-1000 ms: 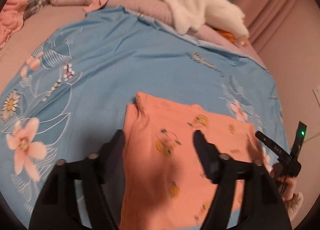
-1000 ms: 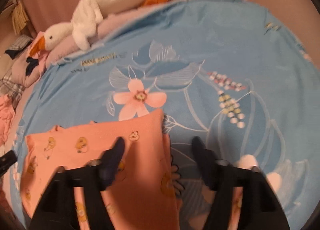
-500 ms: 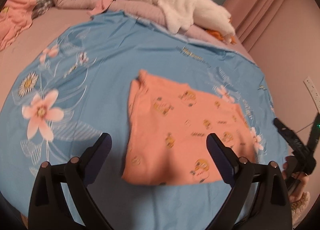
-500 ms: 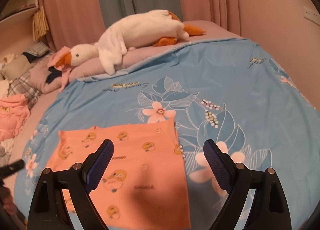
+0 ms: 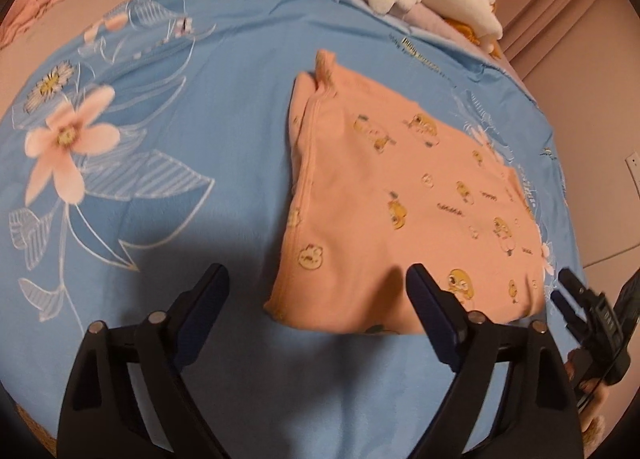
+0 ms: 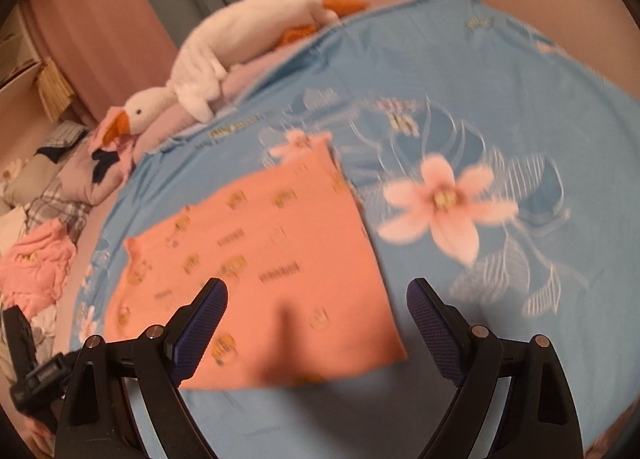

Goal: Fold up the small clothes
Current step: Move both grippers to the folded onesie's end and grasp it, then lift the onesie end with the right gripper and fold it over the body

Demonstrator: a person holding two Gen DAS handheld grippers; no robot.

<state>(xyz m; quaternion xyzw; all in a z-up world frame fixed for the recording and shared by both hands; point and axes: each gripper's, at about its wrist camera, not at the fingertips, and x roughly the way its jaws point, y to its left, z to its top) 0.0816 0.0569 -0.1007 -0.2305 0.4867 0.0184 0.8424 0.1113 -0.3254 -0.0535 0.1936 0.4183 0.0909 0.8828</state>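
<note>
A small orange garment with yellow duck prints (image 5: 400,215) lies folded flat in a rectangle on the blue floral sheet (image 5: 180,119). It also shows in the right wrist view (image 6: 260,271). My left gripper (image 5: 316,291) is open and empty, hovering over the garment's near left corner. My right gripper (image 6: 316,299) is open and empty, hovering over the garment's near right edge. The right gripper also shows at the far right of the left wrist view (image 5: 592,323).
A white plush goose (image 6: 224,55) lies on a mauve pillow at the back of the bed. A pile of pink and plaid clothes (image 6: 36,259) sits at the left. A pink wall and curtains (image 6: 100,19) stand behind the bed.
Both grippers let go of the garment, opened wide and pulled back. The garment now lies folded flat, and both views have tilted down toward it again.
</note>
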